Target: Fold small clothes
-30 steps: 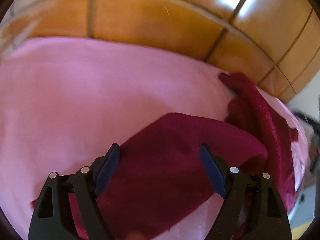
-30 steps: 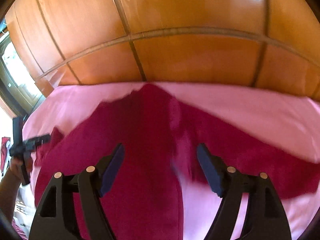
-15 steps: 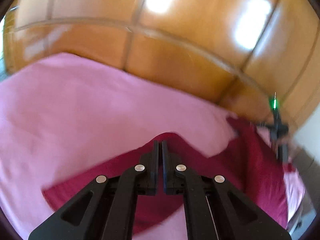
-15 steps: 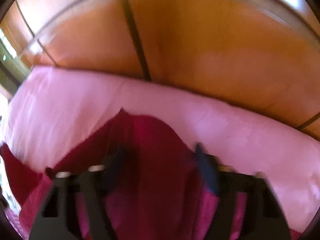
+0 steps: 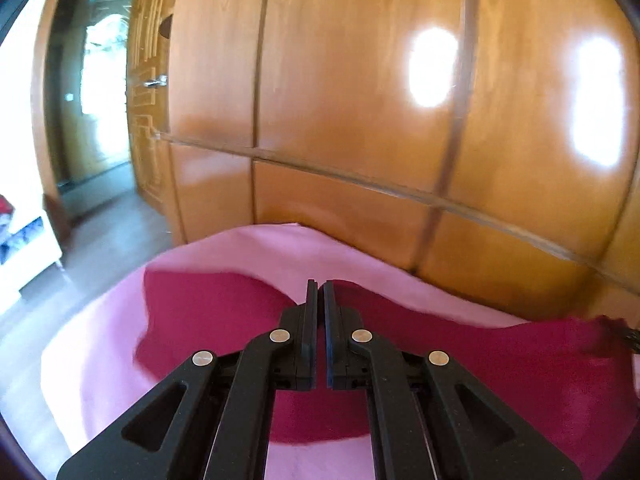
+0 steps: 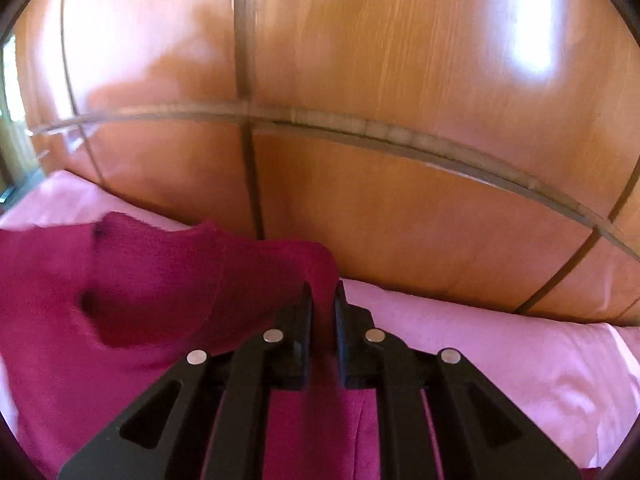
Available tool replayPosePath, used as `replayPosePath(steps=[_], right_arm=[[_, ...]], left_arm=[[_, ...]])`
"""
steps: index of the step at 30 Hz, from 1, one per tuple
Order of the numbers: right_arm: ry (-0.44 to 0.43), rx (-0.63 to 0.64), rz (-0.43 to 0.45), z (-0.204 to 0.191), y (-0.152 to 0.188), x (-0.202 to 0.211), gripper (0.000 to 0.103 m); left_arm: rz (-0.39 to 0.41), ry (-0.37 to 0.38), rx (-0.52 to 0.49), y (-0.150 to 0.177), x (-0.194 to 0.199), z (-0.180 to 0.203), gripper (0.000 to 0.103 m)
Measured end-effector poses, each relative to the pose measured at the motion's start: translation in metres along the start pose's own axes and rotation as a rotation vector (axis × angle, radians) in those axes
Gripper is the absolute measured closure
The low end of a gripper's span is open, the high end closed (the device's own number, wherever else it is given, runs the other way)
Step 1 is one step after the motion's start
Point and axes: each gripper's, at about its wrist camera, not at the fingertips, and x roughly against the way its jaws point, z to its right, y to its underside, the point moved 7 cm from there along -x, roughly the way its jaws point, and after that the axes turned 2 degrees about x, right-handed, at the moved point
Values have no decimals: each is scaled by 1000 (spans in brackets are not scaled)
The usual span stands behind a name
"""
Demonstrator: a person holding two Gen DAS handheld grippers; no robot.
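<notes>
While the right gripper (image 6: 322, 292) is closing on a raised fold of the crimson garment (image 6: 152, 288), cloth trails leftward toward the pressed-together left gripper (image 5: 320, 286), its own catch hidden.

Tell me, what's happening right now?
Left gripper shut. Right gripper closing on dark red garment, lifted off pink sheet. Nothing in the way.

Garment (image 6: 152, 292) blurred, cut off at left edge.

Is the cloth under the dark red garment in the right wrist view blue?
No: the dark red garment lies on a pink sheet.
</notes>
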Motion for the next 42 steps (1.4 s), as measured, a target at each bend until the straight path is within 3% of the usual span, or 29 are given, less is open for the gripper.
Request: replayPosePath(steps=[5,6,7,8,10,11,15,17,21,25,28,30,31,32,34,35,36,40,42], right_arm=[[67,1,-85,-8,26,-29,91],[75,1,-87,-7,28,-28,77],[80,-3,-84,-4,30,-22,68],[80,-6,-74,-1,30,-16,51],[76,-4,-41,9,33,6,46],[67,-12,-38,14,37,16,43],[-55,-104,-64,36,72,57,38],[-140,-168,-105,47,108,77,37],[-273,-283,-185,62,185,119,36],[-411,-386,-260,56,268,175,27],[-422,-395,-280,48,314,204,27],[-428,-397,-274,39,333,221,33],[-430,-387,-272,31,339,229,37],[-432,-377,-274,26,342,232,48],[-421,-330,-290,8,347,232,66],[-412,-302,-294,3,353,234,88],[-413,-282,-297,-6,350,228,93],[-468,-218,-259,-31,343,252,94],[-469,-176,-279,-45,352,257,95]], left_arm=[[-187,-60,-16,38,-55,9,101],[-220,-69,-17,48,-61,10,100],[-247,-51,-5,55,-63,11,93],[-277,-24,23,66,-64,11,79],[-279,10,63,78,-55,8,56],[-275,60,85,86,-45,9,51],[-364,304,112,131,-2,34,51],[-423,451,91,167,32,55,51],[-539,671,80,231,92,87,51],[-596,767,46,277,136,109,51],[-652,787,25,310,156,123,51],[-668,787,26,314,155,127,58],[-667,766,10,317,156,130,74],[-662,746,-16,314,153,132,86],[-647,719,-59,307,150,135,91],[-639,707,-73,302,147,136,92],[-624,692,-93,298,145,136,92],[-545,636,-151,268,139,130,93],[-550,609,-163,266,139,123,93]])
